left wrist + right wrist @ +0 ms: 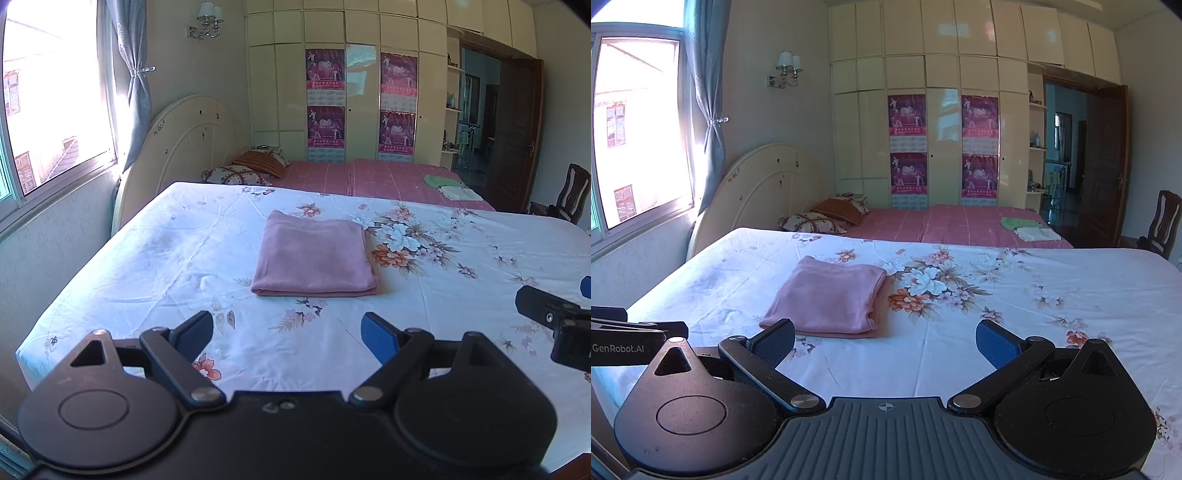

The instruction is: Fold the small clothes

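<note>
At frame centre in the left wrist view, folded pink cloth (314, 256) lies flat on the floral sheet (147, 258), ahead of the left gripper (288, 332) and clear of it. Left jaws stand wide, nothing between them. Right gripper (884, 341) likewise spread and empty; cloth (827, 299) sits just beyond its left finger (774, 343), apart.
</note>
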Demonstrator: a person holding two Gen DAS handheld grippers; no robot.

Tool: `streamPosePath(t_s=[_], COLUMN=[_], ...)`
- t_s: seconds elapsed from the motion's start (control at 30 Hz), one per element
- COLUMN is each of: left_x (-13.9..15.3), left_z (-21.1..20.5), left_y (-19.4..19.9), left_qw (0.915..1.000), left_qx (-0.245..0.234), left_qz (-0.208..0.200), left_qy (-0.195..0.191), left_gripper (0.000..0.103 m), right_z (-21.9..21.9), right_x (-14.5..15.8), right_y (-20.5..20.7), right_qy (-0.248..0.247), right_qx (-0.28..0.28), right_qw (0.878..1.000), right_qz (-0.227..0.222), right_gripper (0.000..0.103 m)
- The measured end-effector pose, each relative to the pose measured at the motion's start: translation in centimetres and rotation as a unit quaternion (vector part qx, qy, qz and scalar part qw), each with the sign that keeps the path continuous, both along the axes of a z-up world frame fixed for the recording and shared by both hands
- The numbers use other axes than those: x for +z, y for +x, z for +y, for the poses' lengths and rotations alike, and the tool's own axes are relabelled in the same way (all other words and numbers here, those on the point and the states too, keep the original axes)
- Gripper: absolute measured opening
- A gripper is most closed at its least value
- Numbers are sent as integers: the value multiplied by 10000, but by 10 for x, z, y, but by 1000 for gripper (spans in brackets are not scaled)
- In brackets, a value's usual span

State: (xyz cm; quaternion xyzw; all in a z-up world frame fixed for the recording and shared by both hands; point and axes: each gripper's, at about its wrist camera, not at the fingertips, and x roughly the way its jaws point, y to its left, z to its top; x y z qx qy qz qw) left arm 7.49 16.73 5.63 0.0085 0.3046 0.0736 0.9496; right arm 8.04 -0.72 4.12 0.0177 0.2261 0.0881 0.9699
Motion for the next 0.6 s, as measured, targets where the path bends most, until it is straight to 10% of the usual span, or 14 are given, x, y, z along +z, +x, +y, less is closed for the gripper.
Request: streamPosePath(t_s=[0.6], left_x=[-8], left_z=[-2], left_y=[5], left_qw=[9997], left_qx=[-188], left_qz=[-81], left_qy=[-143], left_gripper=[84], right_z=[1], right_x=[-1], right_y=[5], right_qy=[26], right_qx=[16], right_qw=[10000], right_qz=[69], right_gripper=[103])
